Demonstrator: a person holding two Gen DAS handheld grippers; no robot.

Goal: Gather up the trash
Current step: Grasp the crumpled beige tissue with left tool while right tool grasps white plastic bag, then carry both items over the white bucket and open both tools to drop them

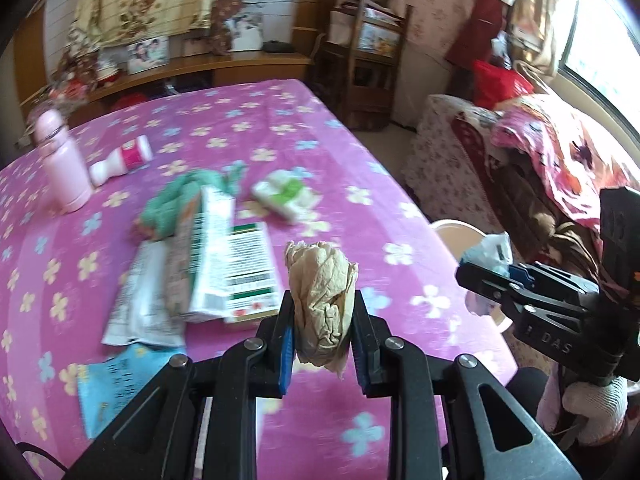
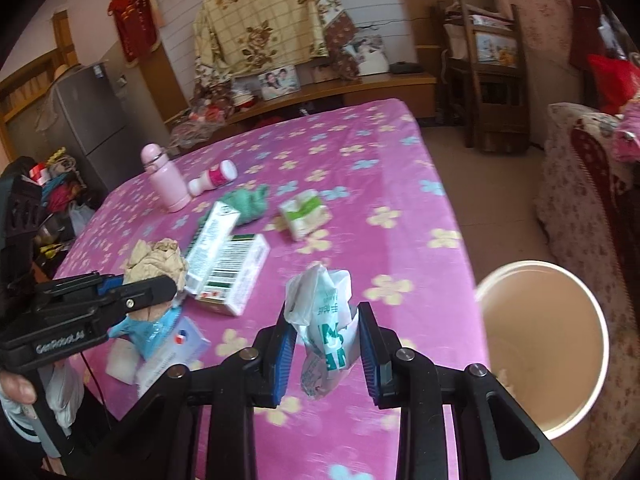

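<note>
Left wrist: hand-held gripper (image 1: 322, 316) pinches crumpled brown paper wad (image 1: 322, 300).

Table (image 2: 400, 216) holds a bottle (image 2: 166, 178) far left, a small bottle (image 2: 212, 178) lying just right of it. Cloth (image 2: 248, 200) sits nearer, tissue pack (image 2: 304, 212) to its right. 2 boxes (image 2: 230, 256) lie before the cloth. Bin (image 2: 544, 344) stands off the table's right edge. Paper wad (image 1: 322, 304) between left gripper (image 1: 322, 336) pads; wrapper (image 2: 324, 328) between right gripper (image 2: 326, 344) pads.
</note>
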